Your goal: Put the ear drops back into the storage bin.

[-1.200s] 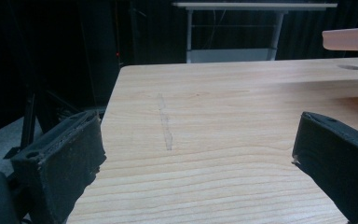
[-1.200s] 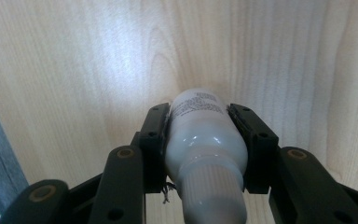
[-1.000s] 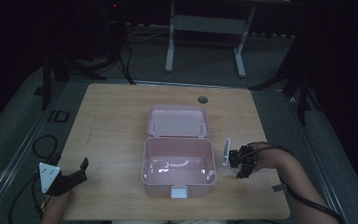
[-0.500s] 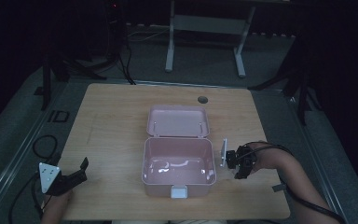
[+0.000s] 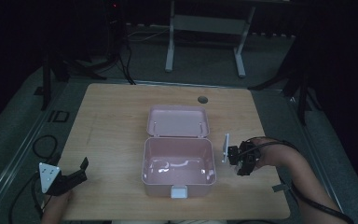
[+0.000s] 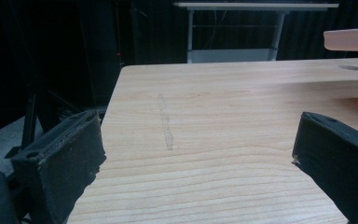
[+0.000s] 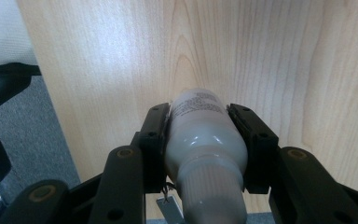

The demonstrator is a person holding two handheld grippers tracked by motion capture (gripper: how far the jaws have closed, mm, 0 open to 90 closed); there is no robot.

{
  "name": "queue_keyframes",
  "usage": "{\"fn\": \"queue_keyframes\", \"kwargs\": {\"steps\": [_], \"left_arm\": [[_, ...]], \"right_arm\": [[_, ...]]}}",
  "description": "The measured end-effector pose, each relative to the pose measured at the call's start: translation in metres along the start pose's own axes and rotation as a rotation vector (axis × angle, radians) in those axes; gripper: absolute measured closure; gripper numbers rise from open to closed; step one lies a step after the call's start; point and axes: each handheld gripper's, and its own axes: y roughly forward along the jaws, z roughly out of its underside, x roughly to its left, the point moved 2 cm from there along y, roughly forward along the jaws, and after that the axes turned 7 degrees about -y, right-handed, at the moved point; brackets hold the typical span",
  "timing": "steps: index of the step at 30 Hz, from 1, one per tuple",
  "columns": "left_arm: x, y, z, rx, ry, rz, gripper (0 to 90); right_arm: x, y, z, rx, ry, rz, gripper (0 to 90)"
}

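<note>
A white bottle [image 7: 200, 140] is clamped between the two black jaws of the right gripper [image 7: 200, 135], label end pointing away over the wooden desk [image 5: 112, 121]. In the high view the right gripper [image 5: 240, 158] is seen just beside the right wall of the open pink box [image 5: 178, 161], apart from it. The lid of the box is laid back flat. At the near left corner, the left gripper [image 5: 77, 173] is held with jaws spread wide and nothing between them.

Left gripper [image 5: 77, 173]: black jaws, grey three-cornered plate, trailing black cable; right gripper [image 7: 199, 123]: black jaws, round screw holes.
</note>
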Motion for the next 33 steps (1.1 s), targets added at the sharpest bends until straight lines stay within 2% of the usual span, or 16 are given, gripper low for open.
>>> {"fn": "queue_keyframes", "kwargs": {"steps": [8,13,18,22,26,33], "left_arm": [[0.000,0.000,0.000,0.000,-0.001,0.000,2.0],[0.000,0.000,0.000,0.000,-0.002,0.000,2.0],[0.000,0.000,0.000,0.000,-0.002,0.000,2.0],[0.000,0.000,0.000,-0.001,-0.003,0.000,2.0],[0.000,0.000,0.000,0.000,-0.002,0.001,2.0],[0.000,0.000,0.000,0.001,-0.003,0.000,2.0]], "right_arm": [[0.002,-0.021,-0.003,0.001,-0.006,0.009,59.8],[0.003,-0.034,-0.005,-0.019,-0.007,0.016,59.8],[0.004,-0.045,-0.008,-0.018,0.003,0.013,59.8],[0.002,-0.056,-0.011,-0.014,0.034,0.021,59.9],[0.002,-0.069,-0.013,-0.026,0.021,0.037,59.9],[0.003,-0.078,-0.021,-0.023,0.004,0.039,59.8]]}}
